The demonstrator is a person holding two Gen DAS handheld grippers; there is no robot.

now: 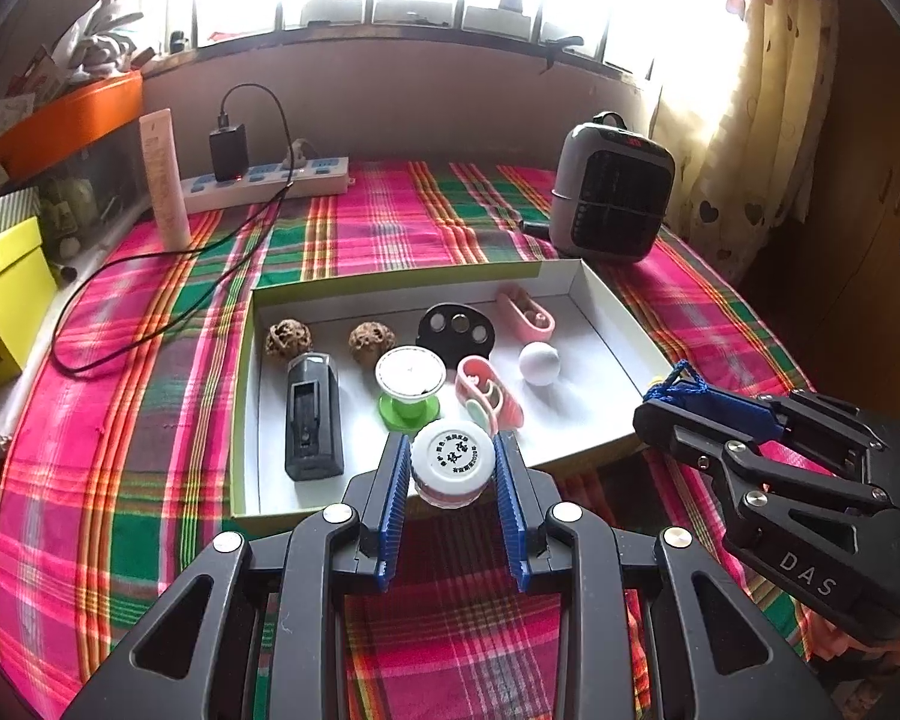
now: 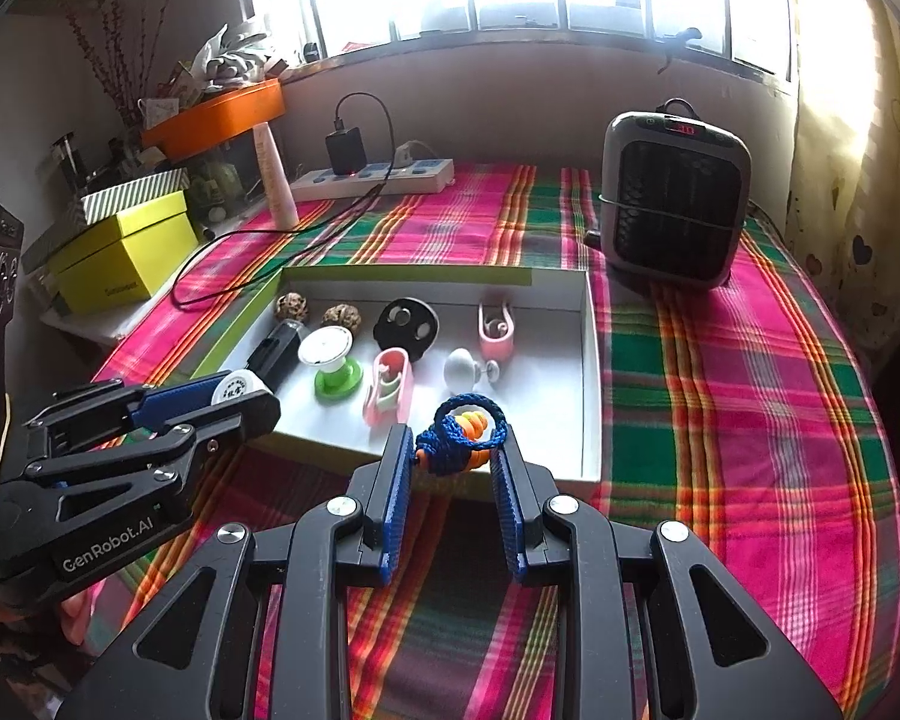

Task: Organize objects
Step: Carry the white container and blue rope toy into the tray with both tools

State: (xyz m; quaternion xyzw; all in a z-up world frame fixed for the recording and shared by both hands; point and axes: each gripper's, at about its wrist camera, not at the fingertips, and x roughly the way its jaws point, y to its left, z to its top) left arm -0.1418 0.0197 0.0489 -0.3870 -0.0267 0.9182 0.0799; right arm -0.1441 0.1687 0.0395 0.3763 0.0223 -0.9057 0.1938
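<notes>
My left gripper (image 1: 450, 462) is shut on a small white-capped jar (image 1: 450, 461) and holds it over the near edge of a shallow white box (image 1: 618, 324). My right gripper (image 2: 459, 450) is shut on an orange spiral toy with a blue cord (image 2: 459, 438), near the box's front edge (image 2: 591, 396). The box holds two walnuts (image 1: 288, 341), a black device (image 1: 312, 417), a green-and-white spool (image 1: 410, 381), a black disc (image 1: 456, 330), two pink clips (image 1: 487, 399) and a white ball (image 1: 539, 363). The right gripper also shows in the left wrist view (image 1: 660, 405), the left one in the right wrist view (image 2: 240, 399).
A grey fan heater (image 1: 612, 192) stands behind the box at the right. A power strip (image 1: 270, 177) with charger and trailing black cable (image 1: 168, 264) lies at the back left. A white tube (image 1: 165, 180) and yellow boxes (image 1: 3, 300) stand at the left. A plaid cloth (image 2: 750, 420) covers the table.
</notes>
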